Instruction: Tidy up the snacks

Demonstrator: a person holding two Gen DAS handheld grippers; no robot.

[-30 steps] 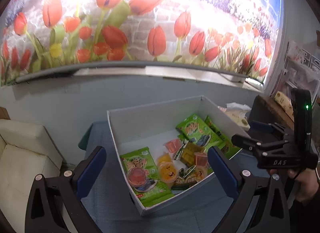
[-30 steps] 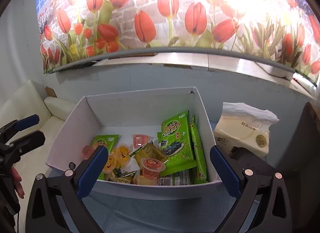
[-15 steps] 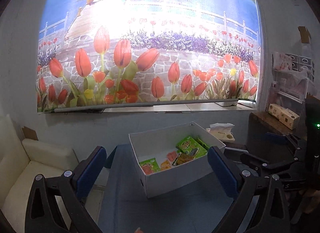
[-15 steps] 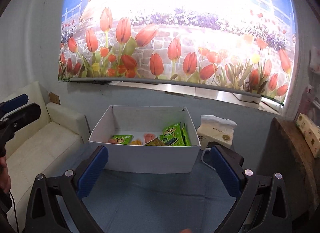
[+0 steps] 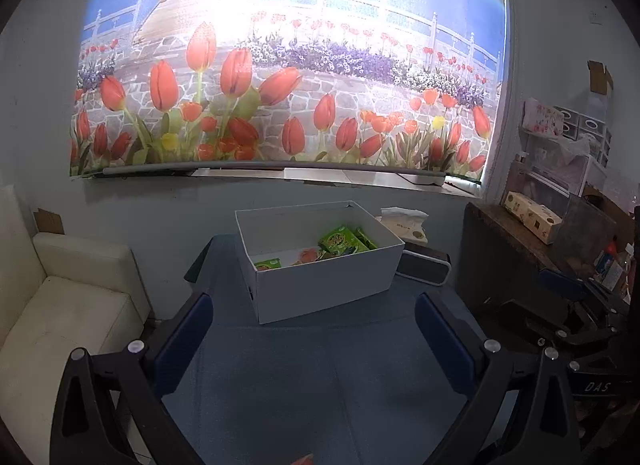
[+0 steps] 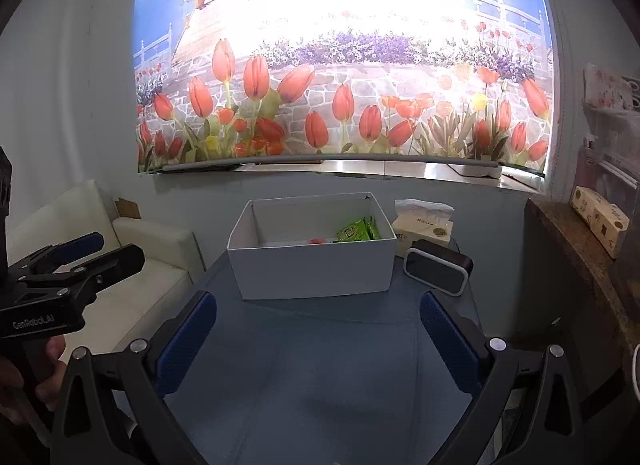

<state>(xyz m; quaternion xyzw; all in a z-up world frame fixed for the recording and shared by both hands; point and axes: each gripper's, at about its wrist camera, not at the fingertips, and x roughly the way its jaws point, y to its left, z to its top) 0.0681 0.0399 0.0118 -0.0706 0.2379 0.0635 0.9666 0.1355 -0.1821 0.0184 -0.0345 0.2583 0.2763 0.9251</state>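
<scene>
A white box is sitting on the blue bench, near its far end. The snacks are lying inside the box. Only some of them are being shown: green packets are leaning toward the right wall, a smaller green packet is lying at the left, and something orange-red is peeking out between them. The rest is being hidden by the front wall of the box, and the small things are too blurry to be named.

The left gripper is being held over the near part of the bench, well apart from the box. Its blue fingers are spread wide, and nothing is being held between them. The right gripper is being held the same way, with its fingers wide apart and empty. The lower parts of both grippers are being cut off by the picture edge.

In the right wrist view, a hand is being seen at the left edge, wrapped around the handle of the left gripper, but most of it is cut off.

A tissue pack is standing just beside the box on the right. A dark gadget with a pale rim is lying in front of it; what it is cannot be told. A white sofa is partly seen at the left. A tulip picture is hanging on the wall, and its top is washed out by light.
</scene>
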